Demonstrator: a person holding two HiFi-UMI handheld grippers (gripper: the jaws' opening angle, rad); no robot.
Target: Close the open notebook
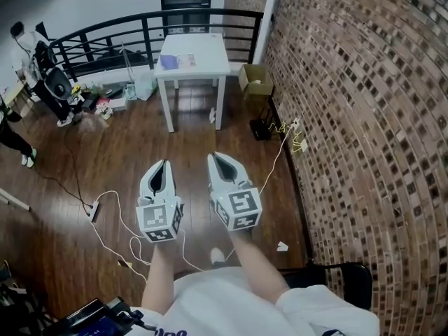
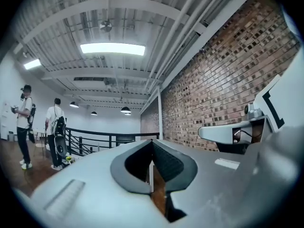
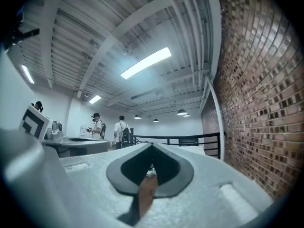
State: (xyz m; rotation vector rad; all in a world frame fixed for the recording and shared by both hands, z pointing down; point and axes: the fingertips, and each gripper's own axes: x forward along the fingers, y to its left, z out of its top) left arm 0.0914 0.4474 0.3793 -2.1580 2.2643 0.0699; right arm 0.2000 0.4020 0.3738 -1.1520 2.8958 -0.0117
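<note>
The open notebook lies on a white table far ahead in the head view, small, with a purple part to the left and a pale page to the right. Both grippers are held level over the wooden floor, well short of the table. My left gripper is shut with nothing in it, its jaws meeting at the tip. Beside it, my right gripper is also shut and empty. Neither gripper view shows the notebook.
A brick wall runs along the right. A black railing stands behind the table, a cardboard box to its right. White cables and a power strip lie on the floor. People stand at the far left.
</note>
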